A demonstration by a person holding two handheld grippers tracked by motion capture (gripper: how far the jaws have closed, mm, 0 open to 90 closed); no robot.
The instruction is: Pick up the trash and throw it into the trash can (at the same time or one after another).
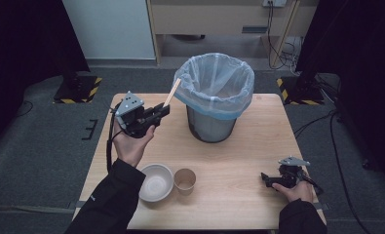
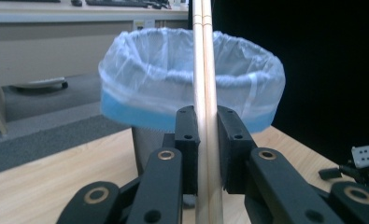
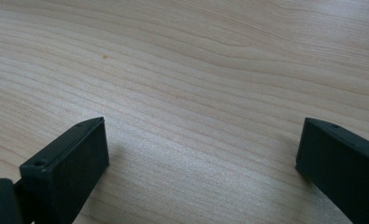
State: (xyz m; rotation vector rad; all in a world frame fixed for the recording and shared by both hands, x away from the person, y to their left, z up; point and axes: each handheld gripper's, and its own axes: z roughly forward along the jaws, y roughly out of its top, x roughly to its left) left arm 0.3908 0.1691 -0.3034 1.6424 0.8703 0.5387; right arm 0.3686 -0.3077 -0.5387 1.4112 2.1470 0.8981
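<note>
My left gripper (image 1: 163, 111) is held above the table's left side, shut on a pair of wooden chopsticks (image 1: 172, 92) that slant up toward the bin's rim. In the left gripper view the chopsticks (image 2: 204, 70) rise upright between the pressed pads of the left gripper (image 2: 208, 154), with the bin (image 2: 191, 79) just behind. The mesh bin (image 1: 213, 95), lined with a pale blue bag, stands at the table's middle back. My right gripper (image 1: 267, 178) rests at the front right edge; in its own view the right gripper (image 3: 198, 161) stands open over bare wood.
A white bowl (image 1: 155, 182) and a brown paper cup (image 1: 184, 181) sit side by side near the front edge of the wooden table (image 1: 258, 146). Grey carpet surrounds the table, with stand bases at the back left and right.
</note>
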